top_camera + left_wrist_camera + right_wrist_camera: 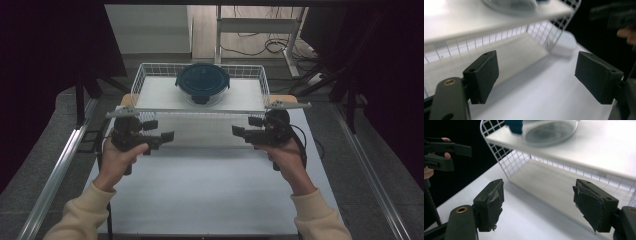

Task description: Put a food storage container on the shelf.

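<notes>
A white wire basket (140, 80) stands at the far middle of the white table (210, 190). Inside it, on a white board, sits a round clear container with a dark blue lid (202, 80). Both grippers hover just in front of the basket, pointing inward at each other. My left gripper (159, 130) is open near the basket's left front corner, nothing between its jaws (537, 67). My right gripper (248, 126) is open near the right front corner, also empty (540, 200). The basket's mesh (549, 32) (509, 162) and the container (511, 5) (549, 130) lie ahead of each.
Metal rails (55, 170) run along both sides of the table. A desk frame (260, 25) and floor cables stand behind the basket. Dark curtains flank the scene. The person's hands and cream sleeves (85, 215) come in from the near edge.
</notes>
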Available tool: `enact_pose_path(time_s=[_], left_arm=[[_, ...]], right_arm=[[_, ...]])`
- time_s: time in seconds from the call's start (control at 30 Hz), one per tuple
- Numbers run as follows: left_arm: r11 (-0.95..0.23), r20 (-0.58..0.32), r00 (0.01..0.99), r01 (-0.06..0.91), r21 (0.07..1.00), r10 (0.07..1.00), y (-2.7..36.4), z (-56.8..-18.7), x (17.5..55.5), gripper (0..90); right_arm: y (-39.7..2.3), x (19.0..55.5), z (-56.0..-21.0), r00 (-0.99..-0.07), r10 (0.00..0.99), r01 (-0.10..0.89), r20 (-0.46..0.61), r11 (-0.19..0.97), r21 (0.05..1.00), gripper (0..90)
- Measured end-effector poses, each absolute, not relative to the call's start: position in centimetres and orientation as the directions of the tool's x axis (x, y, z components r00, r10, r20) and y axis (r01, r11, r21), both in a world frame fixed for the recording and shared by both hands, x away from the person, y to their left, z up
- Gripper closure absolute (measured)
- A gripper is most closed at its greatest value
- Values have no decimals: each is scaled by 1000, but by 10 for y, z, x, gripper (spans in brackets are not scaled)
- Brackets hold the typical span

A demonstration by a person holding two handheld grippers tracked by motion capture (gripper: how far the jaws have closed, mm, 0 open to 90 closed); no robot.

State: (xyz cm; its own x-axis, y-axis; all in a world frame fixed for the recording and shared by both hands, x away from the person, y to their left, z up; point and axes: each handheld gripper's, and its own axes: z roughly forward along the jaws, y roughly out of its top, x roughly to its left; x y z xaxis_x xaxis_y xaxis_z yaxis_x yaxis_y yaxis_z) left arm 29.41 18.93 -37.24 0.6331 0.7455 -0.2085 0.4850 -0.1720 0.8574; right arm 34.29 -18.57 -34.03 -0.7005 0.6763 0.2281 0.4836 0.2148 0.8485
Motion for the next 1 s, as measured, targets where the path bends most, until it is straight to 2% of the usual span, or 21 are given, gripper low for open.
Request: enact_pose_path(time_s=[0.13,0.3,0.6,0.83,1.0], left_arm=[[-225,-175,647,486,844,742,183,-396,275,180],[-256,-138,621,502,826,772,178,-423,259,169],[-240,-234,598,604,760,766,184,-462,251,174],[-265,-226,583,636,724,780,186,-485,243,175],[-288,-203,592,628,723,780,183,-484,241,181]], right_arm=[[-196,323,-356,-711,674,468,203,237,851,239],[-209,302,-381,-708,680,479,190,265,837,240],[-223,283,-417,-702,684,522,199,304,797,242],[-224,273,-439,-699,684,551,209,329,767,245],[-223,274,-449,-695,685,570,217,341,748,246]])
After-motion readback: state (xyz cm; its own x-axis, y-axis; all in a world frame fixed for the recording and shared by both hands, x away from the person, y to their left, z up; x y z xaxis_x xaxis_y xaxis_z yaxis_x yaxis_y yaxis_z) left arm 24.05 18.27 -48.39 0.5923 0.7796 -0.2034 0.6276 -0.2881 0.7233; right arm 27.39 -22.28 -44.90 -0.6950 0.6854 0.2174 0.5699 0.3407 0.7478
